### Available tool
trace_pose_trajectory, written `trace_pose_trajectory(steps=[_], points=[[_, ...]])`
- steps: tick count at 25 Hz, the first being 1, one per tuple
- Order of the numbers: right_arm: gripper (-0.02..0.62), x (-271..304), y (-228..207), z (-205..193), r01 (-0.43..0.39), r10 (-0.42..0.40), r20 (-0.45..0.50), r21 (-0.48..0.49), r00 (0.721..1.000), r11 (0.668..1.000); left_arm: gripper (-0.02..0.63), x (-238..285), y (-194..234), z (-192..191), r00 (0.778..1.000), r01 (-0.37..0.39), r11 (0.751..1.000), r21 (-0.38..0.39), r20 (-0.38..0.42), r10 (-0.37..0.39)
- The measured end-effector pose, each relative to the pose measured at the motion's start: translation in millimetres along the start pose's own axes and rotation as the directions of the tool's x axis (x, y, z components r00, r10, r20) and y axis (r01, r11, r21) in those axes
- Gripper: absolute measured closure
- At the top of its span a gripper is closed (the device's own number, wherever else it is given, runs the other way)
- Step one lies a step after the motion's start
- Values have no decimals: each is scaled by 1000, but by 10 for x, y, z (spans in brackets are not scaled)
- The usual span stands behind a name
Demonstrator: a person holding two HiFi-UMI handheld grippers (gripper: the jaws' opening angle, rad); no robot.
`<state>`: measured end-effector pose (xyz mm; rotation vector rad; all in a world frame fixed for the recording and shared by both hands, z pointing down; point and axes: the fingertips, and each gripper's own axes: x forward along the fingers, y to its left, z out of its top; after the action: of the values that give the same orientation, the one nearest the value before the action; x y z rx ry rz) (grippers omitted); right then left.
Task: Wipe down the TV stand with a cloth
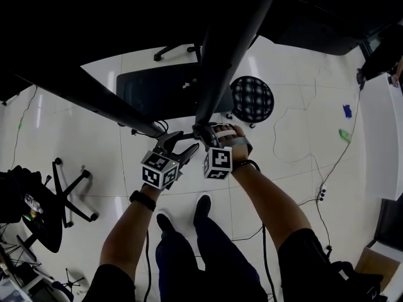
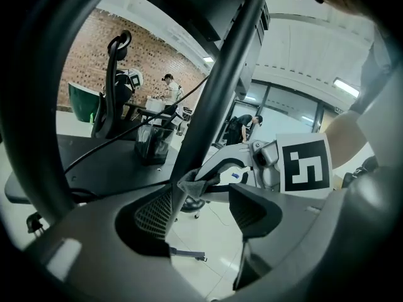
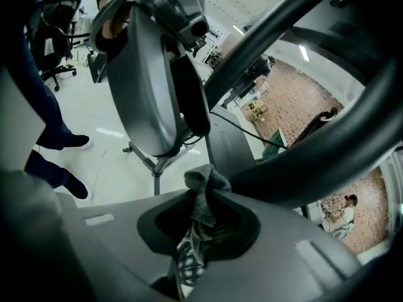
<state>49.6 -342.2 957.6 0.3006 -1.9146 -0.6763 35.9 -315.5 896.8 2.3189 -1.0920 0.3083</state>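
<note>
Head view: right gripper at centre of frame, set against the black tubular TV stand post, which runs from top centre down to mid-frame. Right gripper view: jaws clenched on a grey fuzzy cloth. Its top is bunched above the jaws, right against the post, and a checked part hangs below. Left gripper sits just left of the right one. In the left gripper view its jaws stand apart and grasp nothing. The post passes close by the left jaw; contact cannot be told. White tiled floor lies beneath.
</note>
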Motion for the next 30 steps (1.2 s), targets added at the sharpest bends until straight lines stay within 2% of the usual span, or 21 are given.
trace_pose_trajectory(steps=[3, 6, 12, 15, 17, 23, 25, 28, 30], points=[[552, -74, 33, 59, -12, 11, 18, 67, 1000, 998, 301, -81, -50, 3, 1000, 9, 1000, -6, 4, -9], [551, -360, -31, 267, -21, 8, 92, 140, 996, 990, 301, -276, -132, 111, 1000, 17, 1000, -10, 26, -16], [549, -1279, -268, 780, -45, -27, 254, 276, 967, 960, 301, -982, -402, 357, 997, 23, 1000, 0, 70, -23], [549, -1834, -453, 1059, -20, -89, 305, 338, 948, 941, 302, -1402, -631, 595, 993, 36, 999, 36, 110, -40], [549, -2205, -572, 1298, -12, -133, 343, 389, 930, 921, 302, -1694, -809, 776, 989, 47, 997, 60, 139, -55], [549, -3282, -734, 2120, -36, -226, 480, 477, 847, 878, 305, -2581, -1407, 1226, 970, 75, 991, 107, 221, -97], [549, -3595, -722, 2314, -34, -261, 490, 514, 832, 857, 304, -2876, -1578, 1295, 965, 86, 989, 117, 238, -112], [549, -3991, -698, 2518, -11, -294, 484, 533, 824, 846, 304, -3276, -1717, 1398, 959, 84, 986, 143, 257, -119], [549, -4262, -723, 2687, -15, -315, 501, 550, 806, 835, 304, -3540, -1749, 1500, 954, 74, 983, 166, 275, -118]])
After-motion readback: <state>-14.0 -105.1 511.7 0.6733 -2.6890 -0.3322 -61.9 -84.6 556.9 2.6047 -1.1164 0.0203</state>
